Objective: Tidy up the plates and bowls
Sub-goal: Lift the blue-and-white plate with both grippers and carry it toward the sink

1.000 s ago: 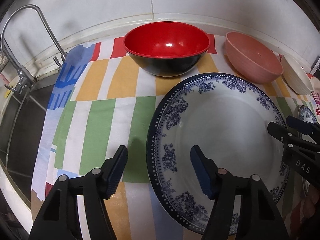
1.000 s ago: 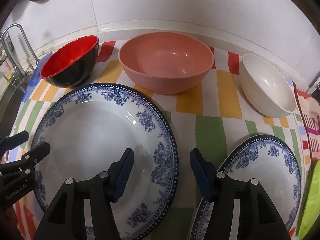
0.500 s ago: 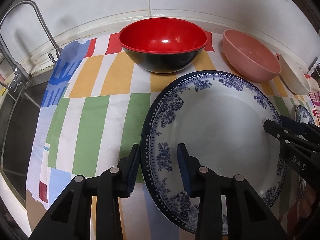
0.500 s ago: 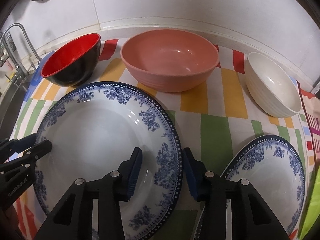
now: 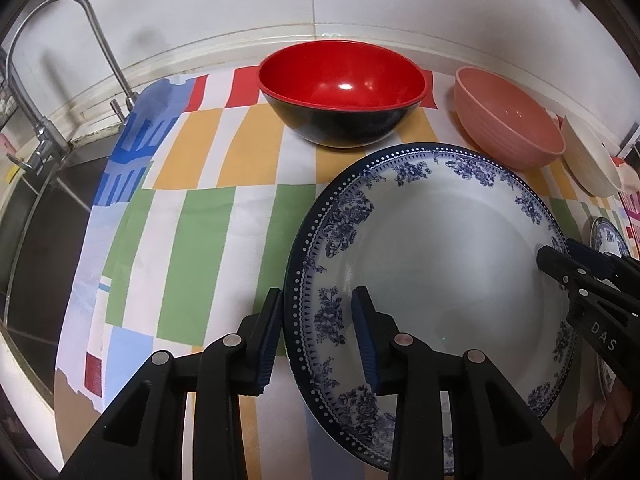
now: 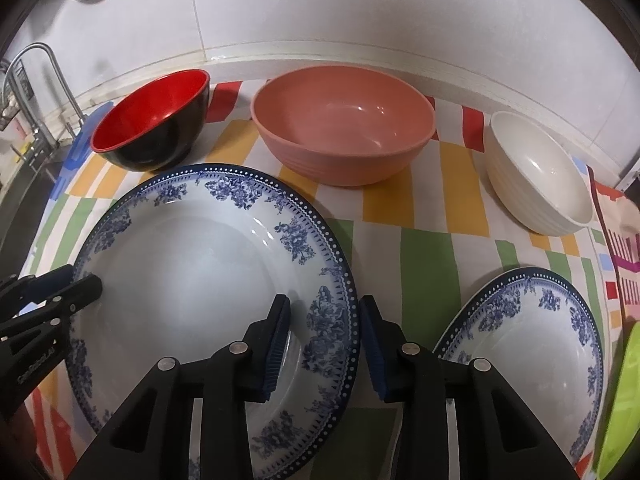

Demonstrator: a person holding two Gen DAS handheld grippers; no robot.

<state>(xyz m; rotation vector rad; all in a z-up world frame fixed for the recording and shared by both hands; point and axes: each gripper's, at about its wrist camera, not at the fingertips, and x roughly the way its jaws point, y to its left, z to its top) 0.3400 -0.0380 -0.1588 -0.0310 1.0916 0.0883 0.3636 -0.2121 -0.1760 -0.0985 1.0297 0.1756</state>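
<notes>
A large blue-and-white plate [image 5: 440, 248] [image 6: 188, 256] rests on the striped cloth. My left gripper [image 5: 318, 330] is closed on its left rim, one finger outside, one inside. My right gripper [image 6: 324, 338] is closed on its right rim the same way. Each gripper shows in the other's view, the right one [image 5: 560, 258] and the left one [image 6: 80, 282]. Behind the plate stand a red-and-black bowl [image 5: 340, 88] [image 6: 152, 120], a pink bowl [image 5: 506, 128] [image 6: 344, 120] and a white bowl [image 6: 536, 172] [image 5: 588, 160]. A smaller blue-and-white plate [image 6: 528, 344] lies at the right.
A sink [image 5: 36, 240] with a tap [image 5: 60, 60] lies left of the striped cloth [image 5: 192, 216]. A white tiled wall runs behind the bowls. A green object [image 6: 624, 400] sits at the far right edge.
Both grippers have moved forward onto the big plate's rim and closed on it from opposite sides. The plate's near side seems slightly raised.
</notes>
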